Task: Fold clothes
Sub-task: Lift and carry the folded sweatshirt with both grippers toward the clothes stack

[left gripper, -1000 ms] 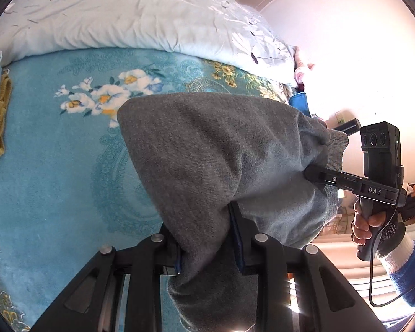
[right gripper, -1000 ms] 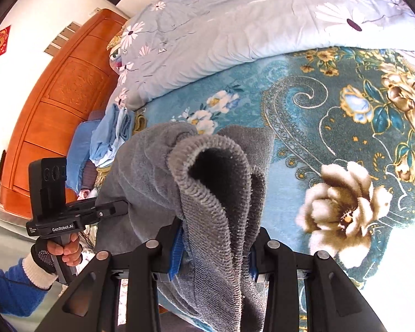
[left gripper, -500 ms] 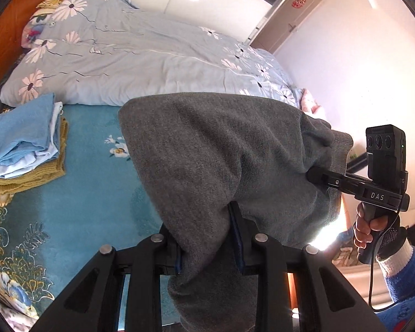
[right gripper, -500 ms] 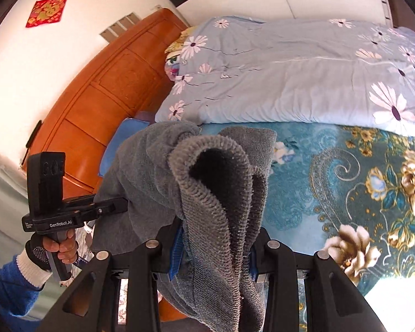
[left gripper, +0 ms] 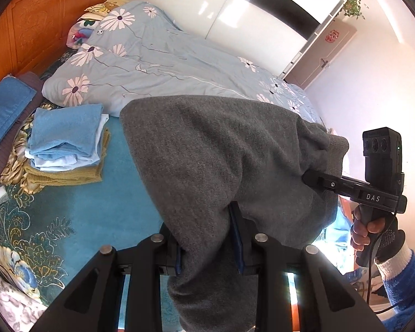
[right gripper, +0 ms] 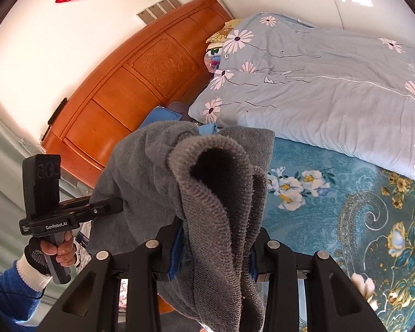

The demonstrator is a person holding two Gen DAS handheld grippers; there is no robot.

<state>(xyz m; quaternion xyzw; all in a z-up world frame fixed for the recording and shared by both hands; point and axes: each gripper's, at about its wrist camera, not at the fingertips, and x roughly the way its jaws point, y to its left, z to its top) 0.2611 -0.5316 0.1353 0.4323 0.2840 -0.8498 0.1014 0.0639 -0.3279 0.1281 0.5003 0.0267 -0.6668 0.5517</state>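
**Mia:** The left hand-held gripper (left gripper: 207,238) is black and hard, with blue pads. It pinches a thick fold of the grey sweater (left gripper: 235,166). The cloth fills the gap between the two fingers.

**Ben:** And the right hand-held gripper (right gripper: 211,246)?

**Mia:** It pinches the sweater too, at the ribbed edge. That edge is bumpy, like little rows of knots, and it curls into a dark round hole. In the left view I can see the right one from the side (left gripper: 315,181), with its tip pushed into the grey cloth.

**Ben:** Where is the sweater?

**Mia:** It hangs in the air between the two grippers, above the bed. It is soft and fuzzy, with fine slanted lines in the knit. It droops down past the fingers.

**Ben:** What is around it?

**Mia:** Under it lies a teal bedspread (left gripper: 83,207) with gold and white flowers. Behind it is a puffy pale blue quilt (left gripper: 166,69) with white daisies, all wrinkled. On the left sits a neat pile of folded clothes (left gripper: 66,144): blue on top, white in the middle, mustard yellow below. A shiny orange wood headboard (right gripper: 141,83) with carved shapes stands at the back.

**Ben:** Does anything block the view?

**Mia:** Yes. The sweater covers the middle of both views and hides much of the bed. A hand (left gripper: 368,229) in a dark glove with a blue sleeve grips the handle.
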